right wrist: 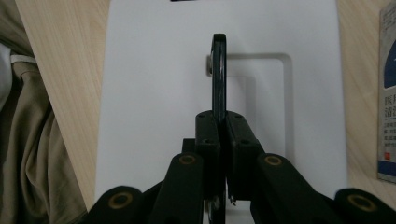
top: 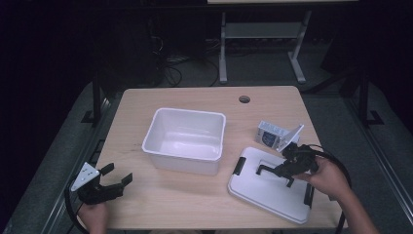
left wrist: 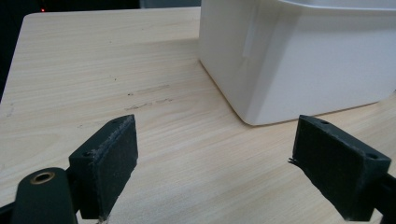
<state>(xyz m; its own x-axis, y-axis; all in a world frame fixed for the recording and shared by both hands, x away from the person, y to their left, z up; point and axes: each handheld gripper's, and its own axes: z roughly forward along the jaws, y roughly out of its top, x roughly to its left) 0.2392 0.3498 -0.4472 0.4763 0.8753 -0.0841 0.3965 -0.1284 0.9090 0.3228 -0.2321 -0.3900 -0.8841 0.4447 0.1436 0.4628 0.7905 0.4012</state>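
Note:
A white lid (top: pixel 263 192) lies flat at the table's front right, with black clips at its ends. Its thin black handle (right wrist: pixel 218 70) stands up on edge from a recess in the lid (right wrist: pixel 154 70). My right gripper (right wrist: pixel 219 119) is shut on that handle (top: pixel 265 169), held from the right by a hand (top: pixel 328 178). A white open bin (top: pixel 182 163) stands in the middle of the table, nothing in it. My left gripper (top: pixel 118 173) rests open at the front left, its jaws (left wrist: pixel 217 135) wide apart over bare wood, the bin (left wrist: pixel 317 60) just beyond them.
A small printed box (top: pixel 270 134) lies behind the lid, close to the right gripper; its edge (right wrist: pixel 388 93) sits right of the lid. A cable hole (top: pixel 244 99) is near the table's far edge. Bare wood lies between bin and front edge.

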